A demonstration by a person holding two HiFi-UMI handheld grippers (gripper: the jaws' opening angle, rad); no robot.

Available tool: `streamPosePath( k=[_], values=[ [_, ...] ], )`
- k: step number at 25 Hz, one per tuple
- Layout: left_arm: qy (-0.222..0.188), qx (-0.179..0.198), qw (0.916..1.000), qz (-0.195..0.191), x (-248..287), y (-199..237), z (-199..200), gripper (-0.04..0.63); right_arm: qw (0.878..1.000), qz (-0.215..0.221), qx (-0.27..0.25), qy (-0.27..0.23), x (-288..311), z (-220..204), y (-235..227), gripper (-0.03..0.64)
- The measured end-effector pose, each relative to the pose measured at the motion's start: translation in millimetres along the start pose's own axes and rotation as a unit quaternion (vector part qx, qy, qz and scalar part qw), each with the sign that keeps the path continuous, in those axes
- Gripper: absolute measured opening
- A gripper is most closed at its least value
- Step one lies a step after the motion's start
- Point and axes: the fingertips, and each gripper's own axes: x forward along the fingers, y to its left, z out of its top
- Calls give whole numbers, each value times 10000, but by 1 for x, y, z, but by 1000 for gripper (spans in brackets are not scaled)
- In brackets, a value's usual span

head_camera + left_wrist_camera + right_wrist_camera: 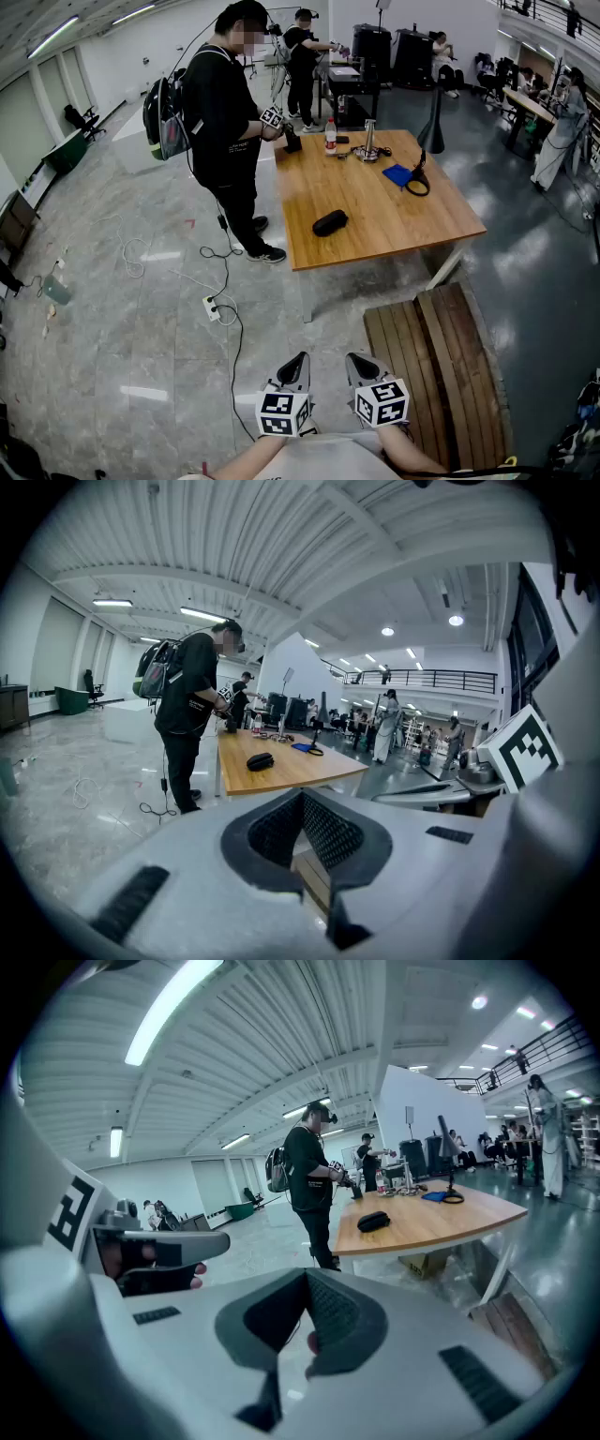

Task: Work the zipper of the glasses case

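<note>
the black oval zip-up glasses case (330, 222) is seen lying on the pale wooden table (394, 225), well ahead of the fingers (333, 834). the left gripper (296, 367) and right gripper (362, 367) are held closed tight, empty. the case is judged light, semi-rigid, fabric-skinned; its small pull should be pinched, the shell pinned

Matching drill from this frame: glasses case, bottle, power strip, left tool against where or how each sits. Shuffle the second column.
1. glasses case
2. bottle
3. power strip
4. left tool

A. shut, nothing in it, short of the table
B. on the floor, left of the table
C. lying on the table's near half
D. upright at the table's far side

Pairs: 1-C, 2-D, 3-B, 4-A
</note>
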Motion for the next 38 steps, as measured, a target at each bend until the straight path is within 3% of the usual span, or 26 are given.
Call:
streamPosePath(
  k=[8, 13, 25, 38],
  values=[
    [-8, 4, 10000, 46, 34, 21, 12, 6, 9999, 93, -11, 48, 36, 13, -15, -2],
    [115, -31, 9997, 196, 97, 39, 24, 6, 9996, 164, 152, 155, 85, 27, -65, -2],
    [-18, 98, 9993, 374, 276, 37, 111, 6, 9990, 435, -41, 12, 193, 140, -212, -2],
    [208, 128, 9991, 343, 367, 65, 133, 6, 9988, 417, 237, 96, 256, 170, -276, -2]
  ],
)
